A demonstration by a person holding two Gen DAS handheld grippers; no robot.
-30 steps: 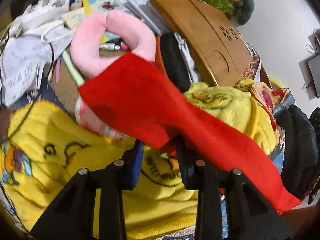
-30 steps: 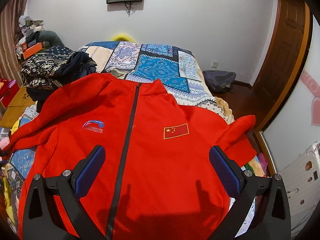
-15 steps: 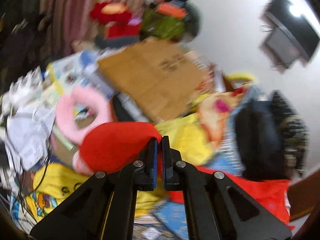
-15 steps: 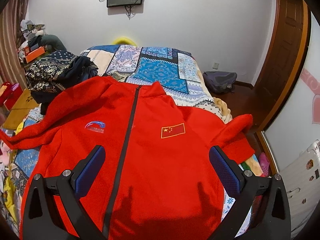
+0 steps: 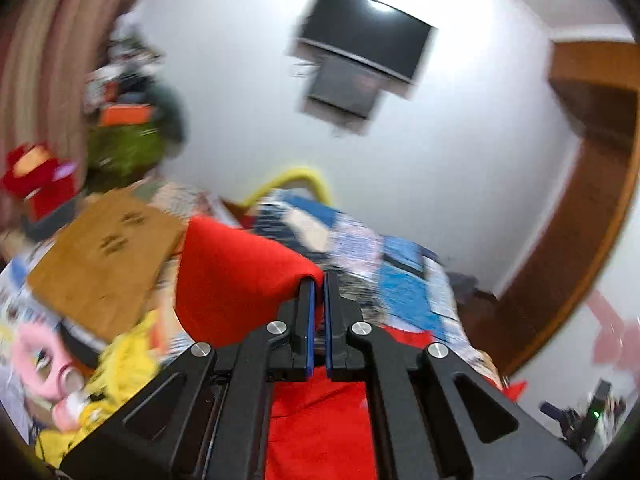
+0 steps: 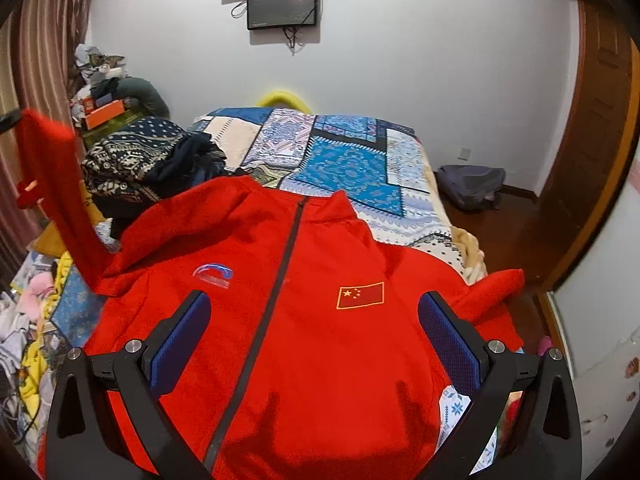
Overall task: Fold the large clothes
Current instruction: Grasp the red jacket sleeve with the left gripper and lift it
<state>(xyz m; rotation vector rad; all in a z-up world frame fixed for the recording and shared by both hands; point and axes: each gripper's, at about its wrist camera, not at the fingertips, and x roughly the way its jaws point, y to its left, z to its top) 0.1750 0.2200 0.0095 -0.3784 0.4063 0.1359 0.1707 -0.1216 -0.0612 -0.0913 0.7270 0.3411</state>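
The red jacket (image 6: 304, 320) lies front up on the bed (image 6: 360, 160), zipped, collar toward the far wall. A second ago its left sleeve (image 6: 56, 184) trailed low over the yellow blanket (image 5: 120, 364) beside the bed; now it stands lifted high at the left edge of the right wrist view, hanging from its cuff. The left gripper (image 5: 319, 288), whose jaws were then still spread around the cloth, now has them pressed together, pinching the red sleeve fabric, and its view has swung up from the clutter to the wall and the screens (image 5: 360, 60). The right gripper (image 6: 316, 344) hovers almost unmoved above the jacket's chest, jaws spread wide, holding nothing.
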